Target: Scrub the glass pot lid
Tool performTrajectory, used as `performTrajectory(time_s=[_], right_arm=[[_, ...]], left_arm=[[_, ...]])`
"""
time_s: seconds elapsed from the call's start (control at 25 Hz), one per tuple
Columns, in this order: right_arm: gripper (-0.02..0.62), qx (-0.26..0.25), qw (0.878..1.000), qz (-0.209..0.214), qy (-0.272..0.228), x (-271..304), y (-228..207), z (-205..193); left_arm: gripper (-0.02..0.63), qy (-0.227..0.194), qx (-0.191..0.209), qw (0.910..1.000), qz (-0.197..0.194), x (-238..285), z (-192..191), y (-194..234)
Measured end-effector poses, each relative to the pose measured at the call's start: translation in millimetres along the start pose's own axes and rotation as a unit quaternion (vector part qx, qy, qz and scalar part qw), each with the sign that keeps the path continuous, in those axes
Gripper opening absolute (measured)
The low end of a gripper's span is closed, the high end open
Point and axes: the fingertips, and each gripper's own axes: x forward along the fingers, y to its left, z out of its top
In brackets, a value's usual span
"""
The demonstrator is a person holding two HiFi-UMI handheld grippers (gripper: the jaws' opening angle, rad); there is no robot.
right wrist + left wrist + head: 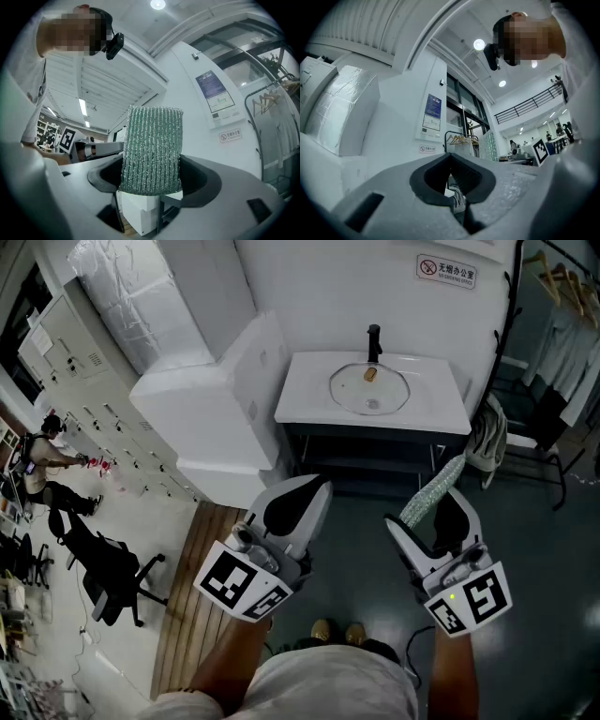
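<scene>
Between the jaws of the right gripper [154,176] a green scrub pad [151,147] stands pinched; the left gripper [309,493] is pressed together on nothing. Well ahead, the glass lid [368,390] lies in the sink [305,395] below the tap [374,341]. Scrubbing hasn't begun — next, probably, comes walking up and bringing the pad down onto the lid.

White wall [309,296] top ctr, sign [446,270] upper rt. Dark glossy floor [534,559] lower rt; wood planks [192,615] lower left. Office chair [108,568] left edge. Hanger rack [562,277] top rt. Ceiling lamps [478,44] lit.
</scene>
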Motion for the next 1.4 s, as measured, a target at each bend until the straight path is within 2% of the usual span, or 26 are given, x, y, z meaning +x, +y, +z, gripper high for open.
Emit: performTrajectory(time_s=[0.36, 1.0, 1.4], right_arm=[[0.348, 0.012, 1.000, 0.004, -0.005, -5, -18, 0], [0.348, 0.015, 0.999, 0.033, 0.001, -20, -57, -2], [0.348, 0.013, 0.999, 0.034, 0.004, -2, -79, -10]], left_arm=[[0.015, 0.003, 0.002, 1.0000, 0.008, 12, -5, -3], [0.015, 0.002, 0.007, 0.9986, 0.053, 31, -14, -5], [0.015, 0.003, 0.010, 0.9986, 0.052, 54, -22, 13]])
